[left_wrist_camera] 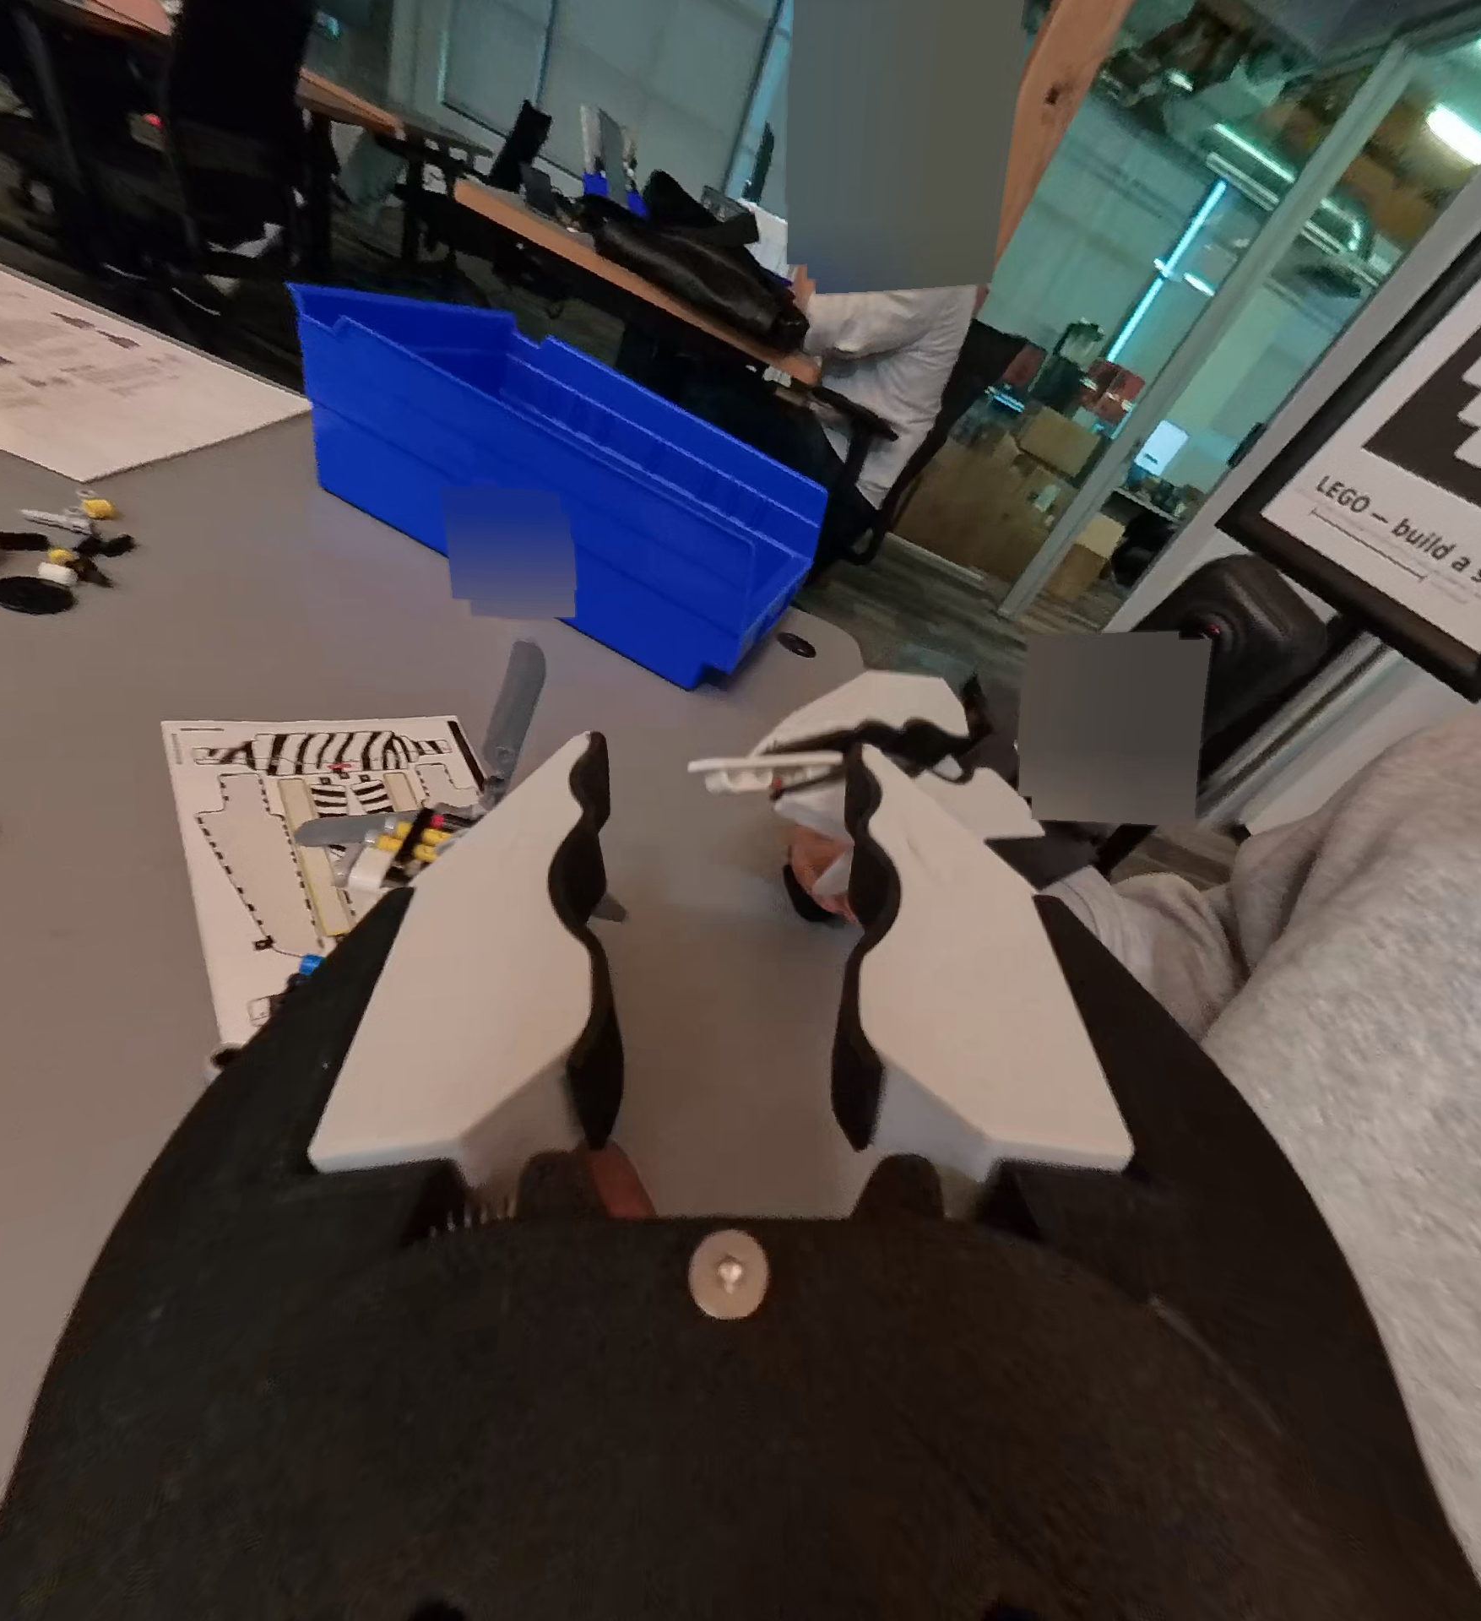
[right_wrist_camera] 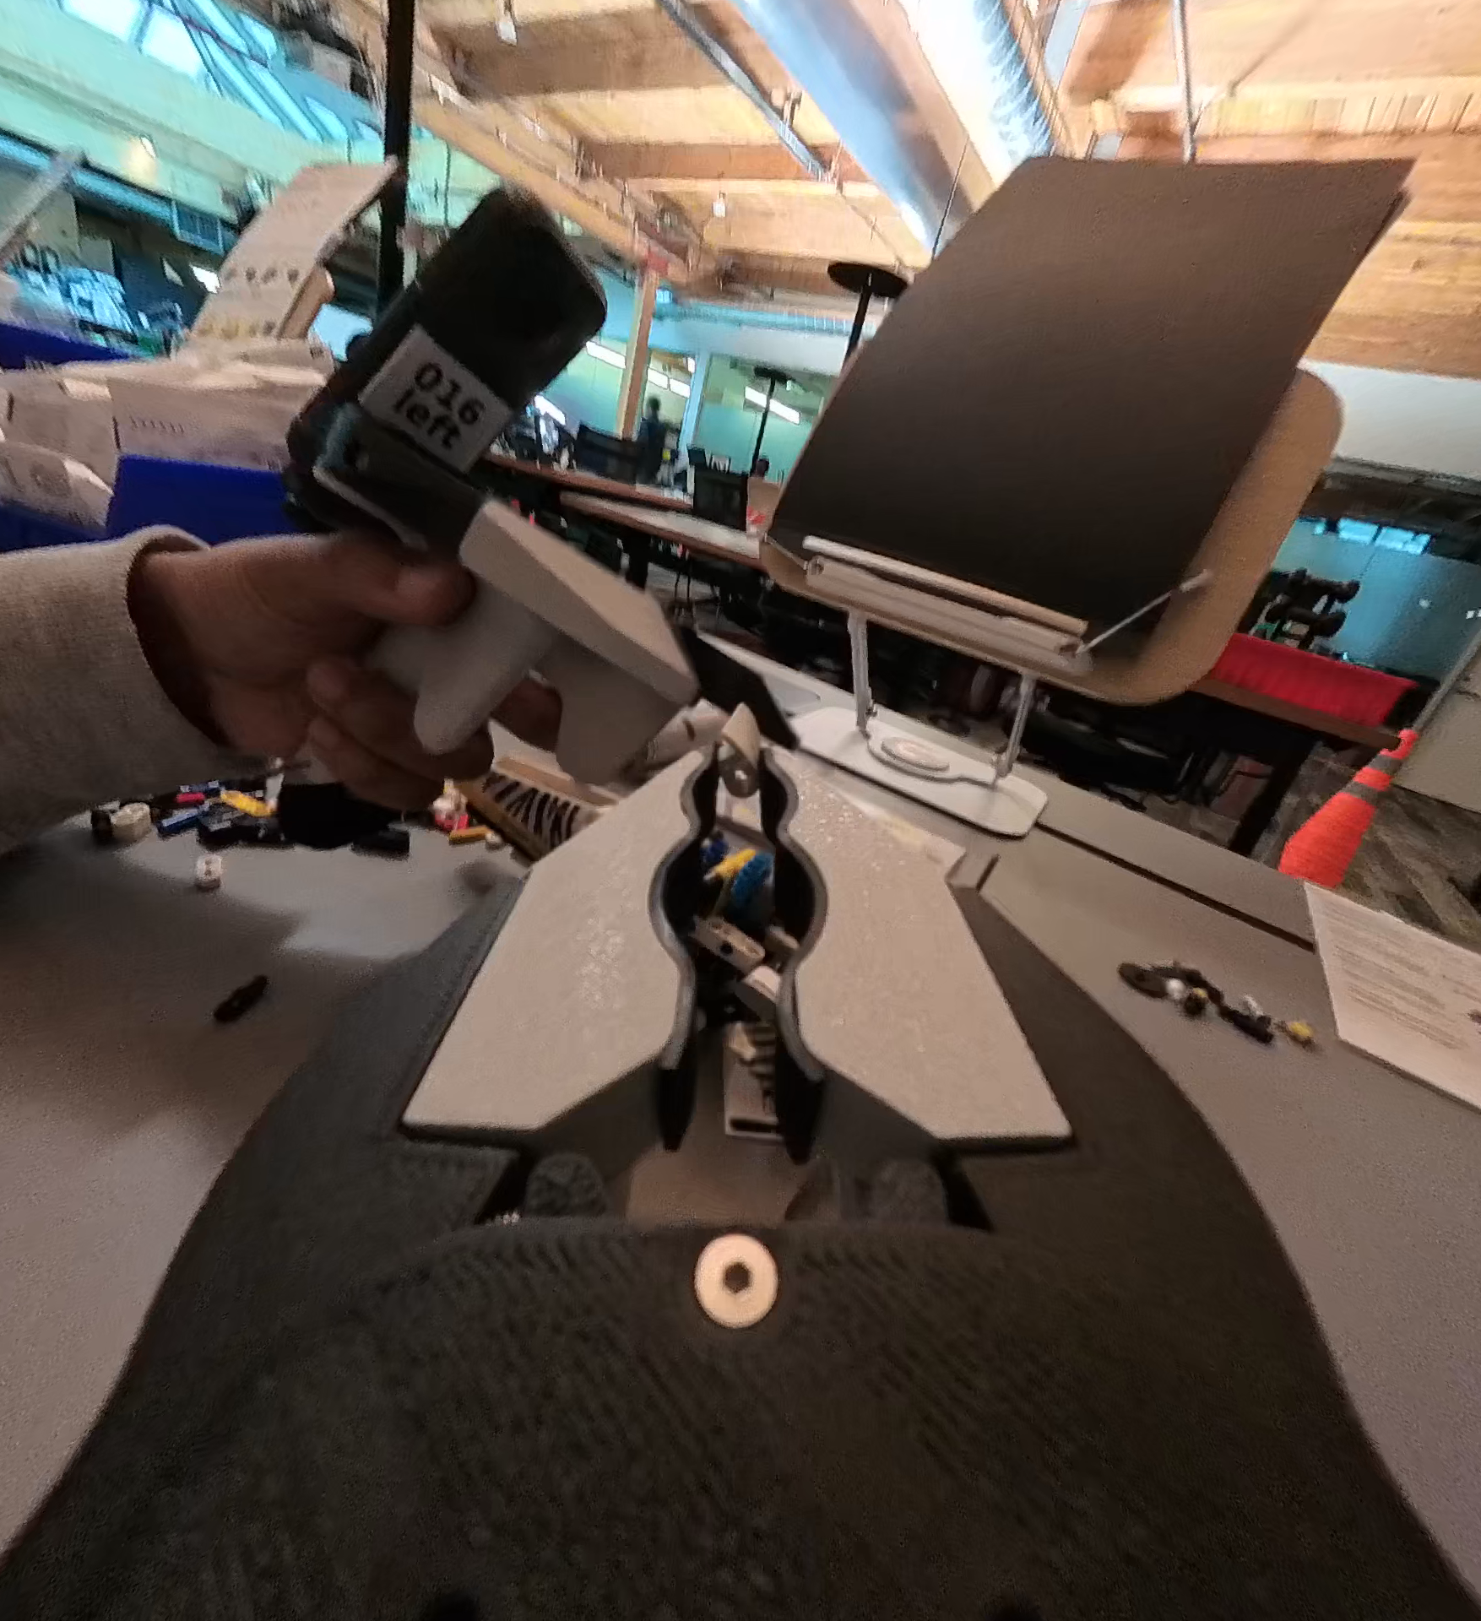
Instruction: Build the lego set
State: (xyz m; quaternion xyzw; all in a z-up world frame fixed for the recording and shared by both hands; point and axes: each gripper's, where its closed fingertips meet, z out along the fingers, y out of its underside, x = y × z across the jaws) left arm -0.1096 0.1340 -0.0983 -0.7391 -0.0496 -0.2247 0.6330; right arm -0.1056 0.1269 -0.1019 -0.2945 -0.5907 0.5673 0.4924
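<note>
Far-left bench: a scatter of small loose lego pieces (left_wrist_camera: pixel 40 548), black, grey, yellow and white, sits on the grey bench (left_wrist_camera: pixel 149 649), with a printed sheet (left_wrist_camera: pixel 61 368) beyond it.

Blue bin (left_wrist_camera: pixel 544 456): standing on the bench behind the work area, long side towards us, well apart from both tools.

Instruction sheet (left_wrist_camera: pixel 281 842): flat on the bench, left of the left gripper, and on it lies a partly built lego assembly (left_wrist_camera: pixel 399 838) of grey beams with yellow and black pins; a grey beam (left_wrist_camera: pixel 513 710) angles up from it.

Left gripper (left_wrist_camera: pixel 728 772): jaws wide, a broad gap of bare bench showing between the wavy black pads, nothing between them, nothing touched. From the right wrist view it hangs above the bench in the person's left hand (right_wrist_camera: pixel 281 649), nose pointing towards the other tool.

Right gripper (right_wrist_camera: pixel 741 772): jaws narrow, squeezed in on a lego sub-assembly (right_wrist_camera: pixel 737 921) of grey, white, yellow and blue parts running the length of the gap, with a grey piece poking out past the tips. In the left wrist view a white beam (left_wrist_camera: pixel 759 767) sticks out sideways from it, just beside the left gripper's right finger; whether they touch, I cannot tell.

Stand (right_wrist_camera: pixel 1062 439): a dark panel on a tilted holder, on the bench behind the right gripper.

Far-right bench: another small cluster of loose pieces (right_wrist_camera: pixel 1219 1000) beside a second printed sheet (right_wrist_camera: pixel 1448 991).
</note>
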